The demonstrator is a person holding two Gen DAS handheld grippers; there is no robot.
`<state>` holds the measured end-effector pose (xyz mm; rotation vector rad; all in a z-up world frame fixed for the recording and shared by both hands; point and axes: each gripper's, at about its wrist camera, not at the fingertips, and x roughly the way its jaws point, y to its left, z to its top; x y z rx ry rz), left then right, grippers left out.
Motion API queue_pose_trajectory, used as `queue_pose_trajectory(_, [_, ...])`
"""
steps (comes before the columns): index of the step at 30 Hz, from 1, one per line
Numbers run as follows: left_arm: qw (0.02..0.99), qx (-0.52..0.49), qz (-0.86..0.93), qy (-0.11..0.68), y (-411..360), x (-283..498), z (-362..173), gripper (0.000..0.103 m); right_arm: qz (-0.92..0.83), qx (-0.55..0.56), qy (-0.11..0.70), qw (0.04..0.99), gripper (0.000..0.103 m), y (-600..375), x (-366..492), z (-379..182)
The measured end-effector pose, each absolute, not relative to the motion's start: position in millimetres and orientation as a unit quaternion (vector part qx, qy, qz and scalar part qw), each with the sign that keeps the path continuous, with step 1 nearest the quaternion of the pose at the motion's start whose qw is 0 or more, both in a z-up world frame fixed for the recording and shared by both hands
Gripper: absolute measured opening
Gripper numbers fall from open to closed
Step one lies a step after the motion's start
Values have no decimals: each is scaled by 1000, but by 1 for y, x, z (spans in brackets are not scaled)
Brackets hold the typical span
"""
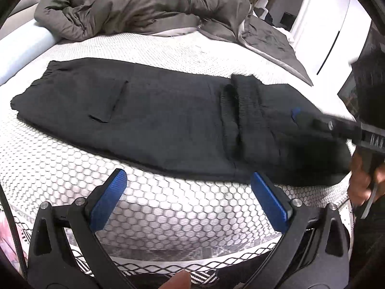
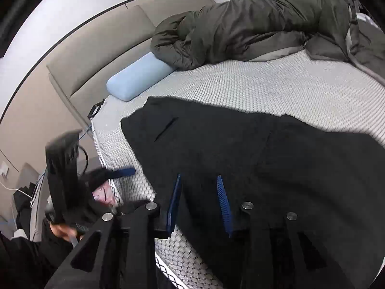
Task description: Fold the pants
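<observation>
Both claws are empty right now. My guess is one fold is already done. The left claw (image 1: pixel 189 197) has its blue pads spread wide over the bed's near edge, just short of the pants (image 1: pixel 149 118). The right claw (image 2: pixel 199 204) has its pads close together with a small gap, hanging over the pants (image 2: pixel 276 168) and pinching nothing.

The black pants lie flat across the bed (image 1: pixel 168 48), with the leg ends doubled back on top of the cloth.

What could go wrong? A claw may pinch just the top layer, so the fold slides apart. A quick pull could also drag the whole stack crooked.

The pants look soft and floppy. The bed top is white and bumpy, with a net pattern. A puffy grey blanket (image 1: pixel 134 7) sits bunched up behind, beside a smooth, light blue pillow (image 2: pixel 137 79).
</observation>
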<state>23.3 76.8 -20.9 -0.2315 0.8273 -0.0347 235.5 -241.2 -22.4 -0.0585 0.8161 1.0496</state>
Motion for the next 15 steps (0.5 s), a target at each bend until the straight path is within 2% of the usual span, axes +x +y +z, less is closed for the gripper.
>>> queue_pose_trajectory(1, [909,-116,-20,399,79,23,-19,102,486,-17,375,789,41,-248,235,-21])
queue_pose_trajectory(2, [909,-121,-27,397,80,24,-18,102,480,0,372,794,52,-264,233,-21])
queue_pose_trajectory(3, [909,-126,-35,396,78,29,-17,102,465,22,365,806,55,-286,233,-18])
queue_pose_trajectory(6, [908,-133,-64,393,60,54,-13,102,401,26,353,845,55,-343,219,-15])
queue_pose_trajectory(10, [901,-106,-91,411,22,80,-17,102,315,11,379,870,55,-394,213,-22])
queue_pose_trajectory(11, [897,-102,-94,421,15,86,-21,96,302,-1,393,868,55,-405,209,-29])
queue_pose_trajectory(12, [893,-97,-101,427,11,87,-25,83,294,-12,399,869,55,-414,204,-35])
queue_pose_trajectory(14, [889,-87,-112,436,6,90,-31,65,270,-53,417,866,55,-426,192,-49])
queue_pose_trajectory(15, [890,-87,-117,433,8,88,-32,61,260,-66,426,864,55,-433,183,-59])
